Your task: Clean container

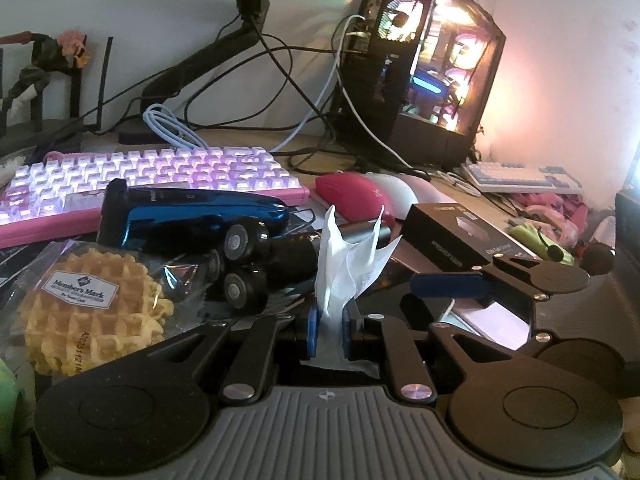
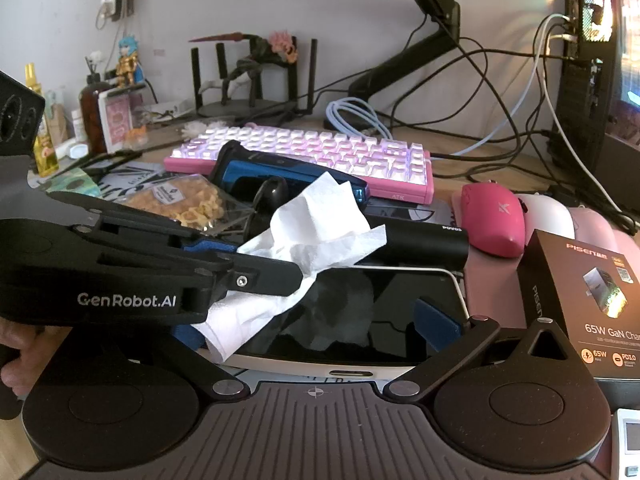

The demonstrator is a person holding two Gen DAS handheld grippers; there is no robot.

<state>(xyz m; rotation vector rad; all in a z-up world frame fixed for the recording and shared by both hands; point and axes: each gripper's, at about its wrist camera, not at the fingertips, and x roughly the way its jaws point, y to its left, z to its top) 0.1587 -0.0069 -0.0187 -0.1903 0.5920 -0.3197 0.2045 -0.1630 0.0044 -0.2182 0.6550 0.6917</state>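
Note:
My left gripper [image 1: 330,320] is shut on a crumpled white tissue [image 1: 344,264], which sticks up from between its blue pads. In the right wrist view the left gripper [image 2: 256,260] reaches in from the left, and the tissue [image 2: 320,220] hangs over the left part of a flat white-rimmed device [image 2: 360,312] with a glossy black face. My right gripper [image 2: 316,328] has its jaws wide apart around this device, the right blue pad [image 2: 436,320] over the screen's edge. Whether the pads touch it is unclear. In the left wrist view the right gripper [image 1: 436,300] sits close by on the right.
The desk is crowded. A blue and black shaver [image 1: 200,216], a wrapped waffle [image 1: 92,312] and a pink keyboard [image 1: 152,184] lie to the left. Pink and white mice [image 2: 494,220], a black charger box [image 2: 592,300], cables and a lit computer case [image 1: 432,64] stand behind and right.

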